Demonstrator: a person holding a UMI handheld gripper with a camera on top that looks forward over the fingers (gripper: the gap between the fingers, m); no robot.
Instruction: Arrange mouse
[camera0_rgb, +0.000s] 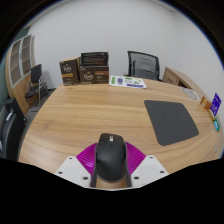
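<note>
A black computer mouse (110, 157) sits between my two fingers, whose magenta pads (88, 158) press on its left and right sides. My gripper (111, 168) is shut on the mouse and holds it above the near part of the wooden table (90, 115). A dark grey mouse mat (171, 119) lies flat on the table ahead and to the right of the fingers.
Brown cardboard boxes (84, 70) stand at the table's far edge, with a white paper (127, 81) beside them. Black office chairs stand at the far side (144, 63) and at the left (12, 125). Small blue and green items (215, 105) lie at the right edge.
</note>
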